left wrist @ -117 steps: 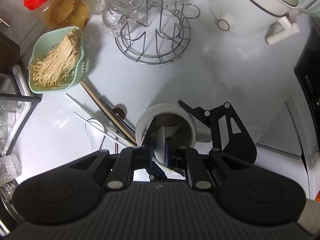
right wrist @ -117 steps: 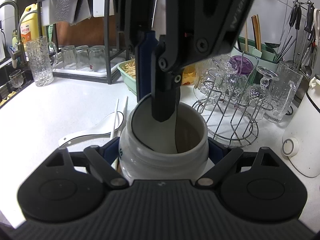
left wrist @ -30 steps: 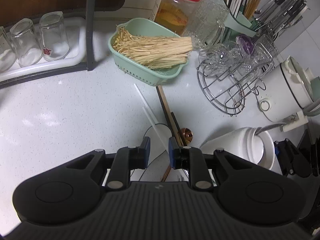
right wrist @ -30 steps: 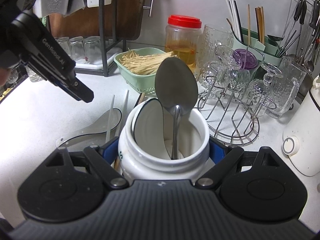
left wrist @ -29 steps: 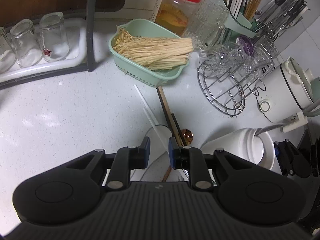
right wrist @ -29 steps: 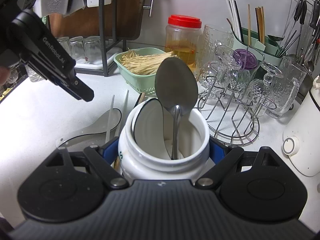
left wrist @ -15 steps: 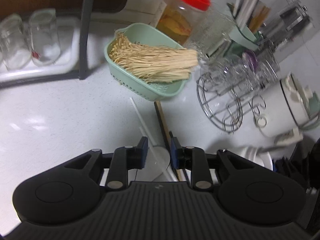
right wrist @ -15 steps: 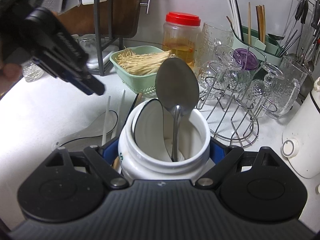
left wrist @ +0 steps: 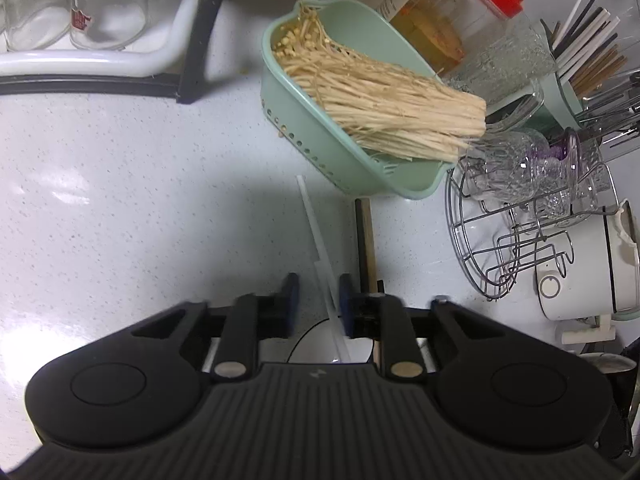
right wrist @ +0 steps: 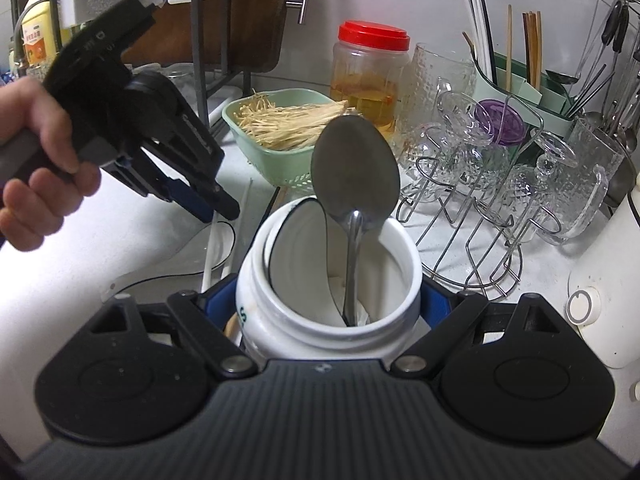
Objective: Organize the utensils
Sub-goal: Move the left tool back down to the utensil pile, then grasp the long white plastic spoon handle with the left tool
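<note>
Open white worktop (left wrist: 100, 168) lies left of the green basket (left wrist: 304, 136), bare up to the dark rack frame (left wrist: 200, 40) behind. In front of the basket, white chopsticks (left wrist: 316, 232) and a wooden stick (left wrist: 366, 240) lie across the way. Right of the basket a wire glass rack (left wrist: 520, 240) and a white cooker (left wrist: 580, 280) crowd the worktop.

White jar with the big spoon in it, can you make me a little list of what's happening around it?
Holder: white round jar, clamped by right gripper
Inside: grey metal spoon, bowl up; white spoon
Left gripper: jaws just been closing around thin white chopstick, not pressing it
Loose: brown wooden chopstick on speckled counter
</note>
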The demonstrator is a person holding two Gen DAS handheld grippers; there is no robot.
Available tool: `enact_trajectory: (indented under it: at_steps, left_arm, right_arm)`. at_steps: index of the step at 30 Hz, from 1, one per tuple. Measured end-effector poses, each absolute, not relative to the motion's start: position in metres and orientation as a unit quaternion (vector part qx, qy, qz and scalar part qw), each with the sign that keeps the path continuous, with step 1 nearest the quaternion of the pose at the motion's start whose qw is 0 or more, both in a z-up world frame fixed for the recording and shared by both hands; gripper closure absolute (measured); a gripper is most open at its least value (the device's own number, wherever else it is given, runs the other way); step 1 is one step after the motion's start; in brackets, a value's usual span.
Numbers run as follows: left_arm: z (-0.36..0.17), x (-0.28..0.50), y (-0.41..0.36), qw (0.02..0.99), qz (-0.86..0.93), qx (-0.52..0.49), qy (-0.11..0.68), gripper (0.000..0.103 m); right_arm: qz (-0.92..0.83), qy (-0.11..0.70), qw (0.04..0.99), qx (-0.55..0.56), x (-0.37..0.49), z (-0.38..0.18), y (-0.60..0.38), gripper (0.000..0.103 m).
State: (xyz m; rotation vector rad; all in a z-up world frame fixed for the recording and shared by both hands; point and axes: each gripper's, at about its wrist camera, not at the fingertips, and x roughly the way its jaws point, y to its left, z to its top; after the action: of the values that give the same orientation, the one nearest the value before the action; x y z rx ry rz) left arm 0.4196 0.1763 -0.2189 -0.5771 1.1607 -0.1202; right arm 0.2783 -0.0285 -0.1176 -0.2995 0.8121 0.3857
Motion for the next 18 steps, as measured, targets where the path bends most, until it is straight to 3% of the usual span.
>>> enact_trajectory:
  at_steps: [18]
  left_arm:
    - [-0.145, 0.366, 0.17, 0.851, -0.046, -0.225, 0.471, 0.099]
  right_arm:
    - [0.197, 0.38, 0.892, -0.148, 0.276, -0.119, -0.031, 0.011]
